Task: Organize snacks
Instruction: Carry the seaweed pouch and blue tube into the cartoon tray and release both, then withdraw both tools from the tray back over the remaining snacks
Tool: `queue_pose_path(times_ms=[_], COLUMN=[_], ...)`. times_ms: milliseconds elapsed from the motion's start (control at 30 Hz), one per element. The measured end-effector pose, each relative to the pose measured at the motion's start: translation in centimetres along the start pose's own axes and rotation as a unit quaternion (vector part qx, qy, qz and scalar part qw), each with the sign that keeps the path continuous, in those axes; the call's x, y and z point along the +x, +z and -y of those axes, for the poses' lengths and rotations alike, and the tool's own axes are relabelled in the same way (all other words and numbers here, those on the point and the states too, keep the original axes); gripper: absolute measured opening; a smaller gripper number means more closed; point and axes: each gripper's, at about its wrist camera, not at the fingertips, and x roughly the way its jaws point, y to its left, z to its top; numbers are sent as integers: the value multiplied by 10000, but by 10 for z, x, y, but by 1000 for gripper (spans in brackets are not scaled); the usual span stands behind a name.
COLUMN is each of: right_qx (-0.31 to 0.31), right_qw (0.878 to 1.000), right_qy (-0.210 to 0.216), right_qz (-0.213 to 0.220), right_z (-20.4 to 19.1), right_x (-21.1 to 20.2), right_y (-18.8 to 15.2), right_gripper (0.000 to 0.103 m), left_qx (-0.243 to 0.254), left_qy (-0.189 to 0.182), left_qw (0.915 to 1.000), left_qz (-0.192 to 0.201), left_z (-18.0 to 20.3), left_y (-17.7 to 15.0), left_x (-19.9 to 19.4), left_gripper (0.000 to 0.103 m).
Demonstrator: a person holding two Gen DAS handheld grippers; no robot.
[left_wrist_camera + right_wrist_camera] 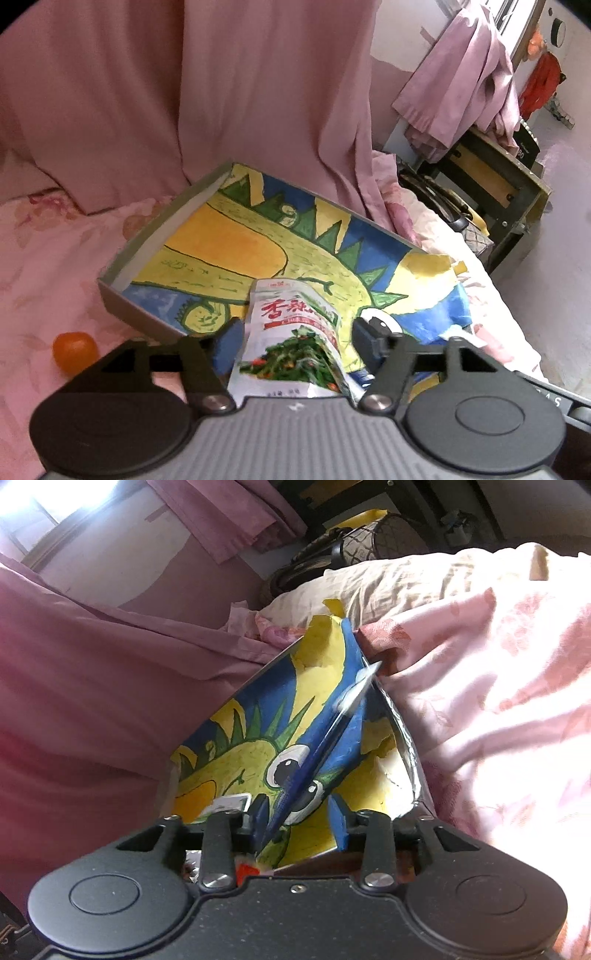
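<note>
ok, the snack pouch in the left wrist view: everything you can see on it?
The snack pouch is a white, glossy, crinkled foil-like packet with red Chinese characters, a red band and a photo of green vegetables with red bits. It leans tilted, printed face up, over the near edge of the grey tray lined with a dinosaur drawing. It sits between the fingers of the left gripper, which stand open; neither pad visibly presses on it.

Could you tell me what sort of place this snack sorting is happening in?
Most likely a bedroom at home. The painted tray sits on a pink floral bedsheet, a pillow lies at one end, pink curtains hang behind, and clothing is draped over a chair nearby.
</note>
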Motion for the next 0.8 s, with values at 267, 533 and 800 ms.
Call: queue_pose_path(times_ms=[267,533,800], right_qx=[-353,-1109,-1842], right_qw=[9992,9919,9796], right_qy=[83,42,128], right_qz=[164,614,798], right_z=[-9,-18,-29], right_x=[-41,-100,-149], right_y=[-2,-17,-49], right_gripper=[75,93,102], left_qx=[265,421,478], left_qy=[210,456,653], left_qw=[9991,9962,9945], left_qz=[253,607,662], left_z=[13,18,17], left_y=[-5,-25,-56], left_x=[-51,-110,-158], left_gripper=[93,102,103])
